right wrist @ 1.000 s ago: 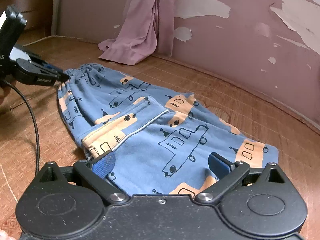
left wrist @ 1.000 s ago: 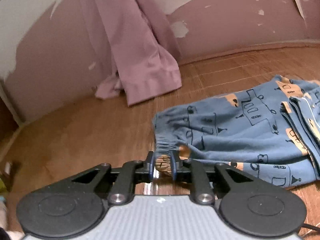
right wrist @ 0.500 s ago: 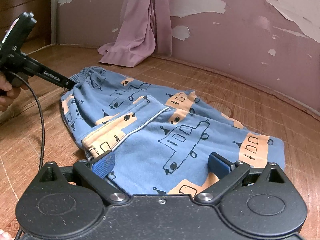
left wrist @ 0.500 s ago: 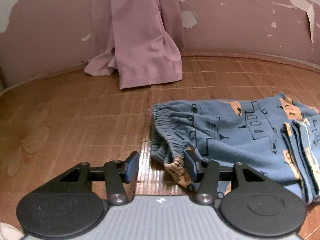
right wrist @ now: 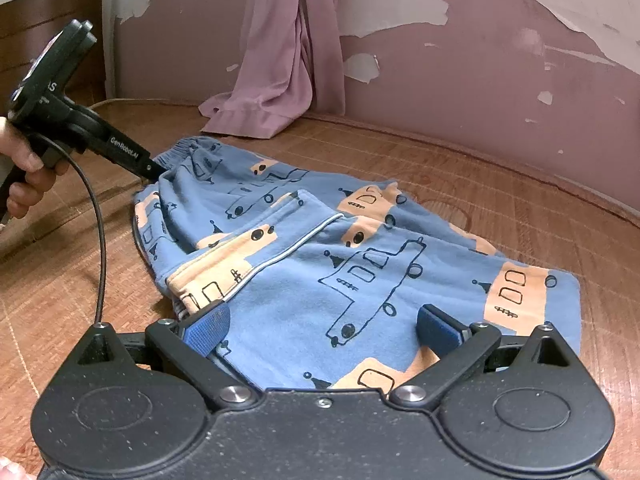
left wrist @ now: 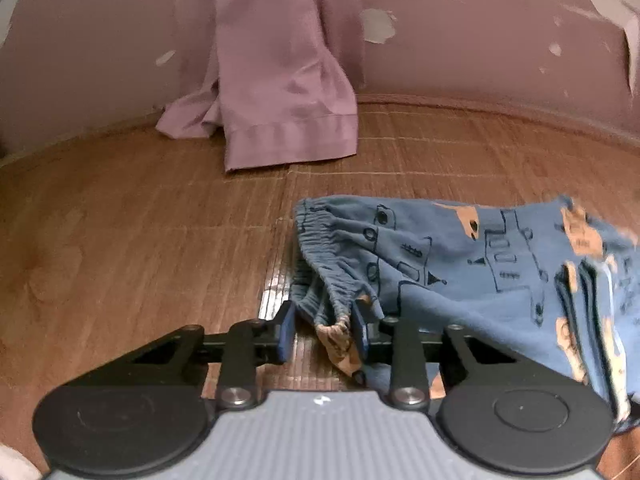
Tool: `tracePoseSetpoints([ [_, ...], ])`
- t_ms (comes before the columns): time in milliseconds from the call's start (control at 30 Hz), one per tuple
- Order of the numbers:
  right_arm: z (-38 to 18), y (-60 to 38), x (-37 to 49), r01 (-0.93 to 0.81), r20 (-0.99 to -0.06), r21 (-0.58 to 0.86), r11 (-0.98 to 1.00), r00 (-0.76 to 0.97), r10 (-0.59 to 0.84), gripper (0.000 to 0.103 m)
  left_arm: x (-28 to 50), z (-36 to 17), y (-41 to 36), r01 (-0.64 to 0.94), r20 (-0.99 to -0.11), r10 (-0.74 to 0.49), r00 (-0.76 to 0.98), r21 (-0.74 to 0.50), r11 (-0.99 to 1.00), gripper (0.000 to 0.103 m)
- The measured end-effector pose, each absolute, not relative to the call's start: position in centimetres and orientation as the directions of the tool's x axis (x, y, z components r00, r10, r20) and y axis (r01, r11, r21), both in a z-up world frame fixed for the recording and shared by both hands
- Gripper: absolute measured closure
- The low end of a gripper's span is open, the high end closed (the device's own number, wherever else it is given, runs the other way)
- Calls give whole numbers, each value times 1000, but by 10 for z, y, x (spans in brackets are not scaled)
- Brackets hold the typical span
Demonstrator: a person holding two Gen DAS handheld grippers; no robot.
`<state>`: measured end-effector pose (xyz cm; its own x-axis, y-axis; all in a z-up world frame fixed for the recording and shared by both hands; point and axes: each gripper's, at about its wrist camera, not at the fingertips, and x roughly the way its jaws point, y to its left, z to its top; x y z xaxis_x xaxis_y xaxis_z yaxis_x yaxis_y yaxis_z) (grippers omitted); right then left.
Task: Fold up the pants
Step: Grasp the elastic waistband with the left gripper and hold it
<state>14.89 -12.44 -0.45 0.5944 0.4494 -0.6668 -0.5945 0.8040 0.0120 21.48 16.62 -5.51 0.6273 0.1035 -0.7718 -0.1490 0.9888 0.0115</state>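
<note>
**Folded pants on the mat, both grippers open**

The blue printed pants [right wrist: 320, 256] are laid folded on the woven floor mat [left wrist: 140, 240]. The left gripper [left wrist: 322, 334] is held part-open around the waistband corner, unclamped. The right gripper [right wrist: 320, 326] is spread wide over the near folded edge.

Dim, warm indoor light, soft and even, no hard shadows. Faint glare streak on the mat [left wrist: 276, 284] just ahead of the left view's fingers. Pants [left wrist: 472, 276] smear into motion blur at far right there. Strong fisheye bending and dark vignette corners in both views.
</note>
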Motion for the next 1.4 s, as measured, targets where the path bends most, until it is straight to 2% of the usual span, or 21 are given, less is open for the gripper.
tracePoseSetpoints([
  [100, -5, -125, 149, -593, -668, 19, 805, 592, 451, 3, 213, -56, 172, -177, -769, 79, 634, -45, 983, 79],
  [233, -5, -125, 149, -594, -668, 17, 805, 592, 451, 3, 211, -52, 165, -183, -758, 109, 643, -14, 983, 86],
  [433, -3, -126, 149, -598, -670, 11, 801, 590, 450, 3, 203, -45, 153, -188, -751, 159, 641, 47, 981, 87],
  [600, -4, -125, 150, -595, -671, 17, 804, 590, 450, 2, 197, -36, 128, -136, -714, 232, 660, 191, 972, 88],
  [900, -5, -125, 151, -592, -671, 19, 806, 590, 449, 2, 199, -33, 138, -193, -732, 208, 649, 106, 975, 88],
  [1267, -5, -126, 151, -591, -672, 25, 806, 587, 451, 1, 196, -31, 81, -59, -647, 341, 682, 415, 908, 88],
  [1400, -5, -125, 152, -591, -673, 26, 806, 586, 452, 1, 204, -41, 84, -58, -657, 358, 664, 432, 900, 86],
])
